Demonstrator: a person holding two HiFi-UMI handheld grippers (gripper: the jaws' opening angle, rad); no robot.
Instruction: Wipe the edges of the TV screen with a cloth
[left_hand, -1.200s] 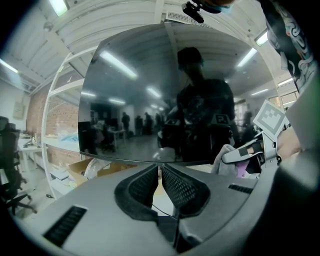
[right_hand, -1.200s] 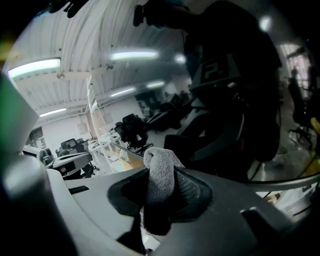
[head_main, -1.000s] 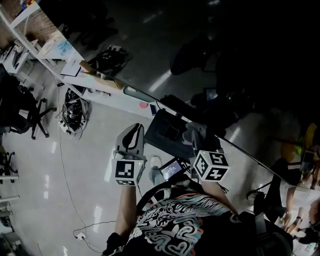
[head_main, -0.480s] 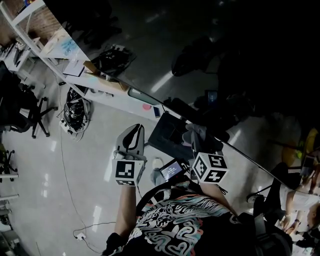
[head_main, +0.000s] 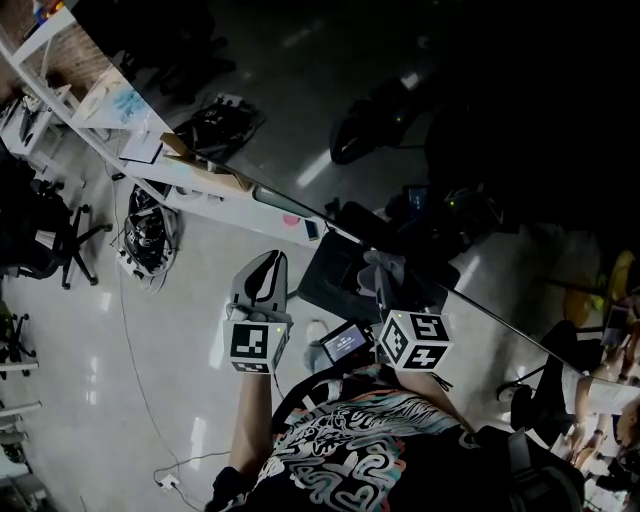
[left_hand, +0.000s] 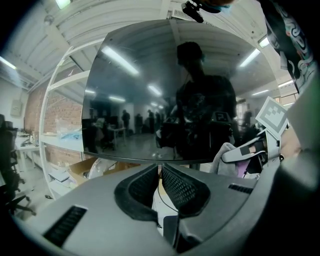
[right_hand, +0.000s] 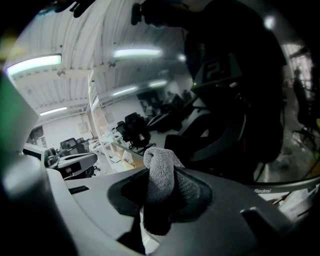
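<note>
The dark TV screen (head_main: 420, 120) fills the upper right of the head view and mirrors the room; its lower edge (left_hand: 160, 161) runs just above my left gripper's jaws. My left gripper (head_main: 262, 270) (left_hand: 159, 170) is shut with nothing in it, held short of that edge. My right gripper (head_main: 385, 280) (right_hand: 162, 172) is shut on a grey cloth (right_hand: 161, 170) (head_main: 385, 265), whose folded tip sticks up past the pads, close to the glass (right_hand: 225, 100). The bottom bezel (right_hand: 280, 186) lies to its right. In the left gripper view the cloth (left_hand: 227, 155) shows at the right.
A white shelf rack (head_main: 120, 110) with papers and a cardboard box (head_main: 200, 155) runs along the screen's left side. Tangled cables (head_main: 150, 225) and an office chair (head_main: 50, 240) stand on the floor at left. A small lit display (head_main: 345, 342) sits between the grippers.
My right gripper with the cloth has slid slightly left along the screen's lower edge. The left gripper has stayed put.
</note>
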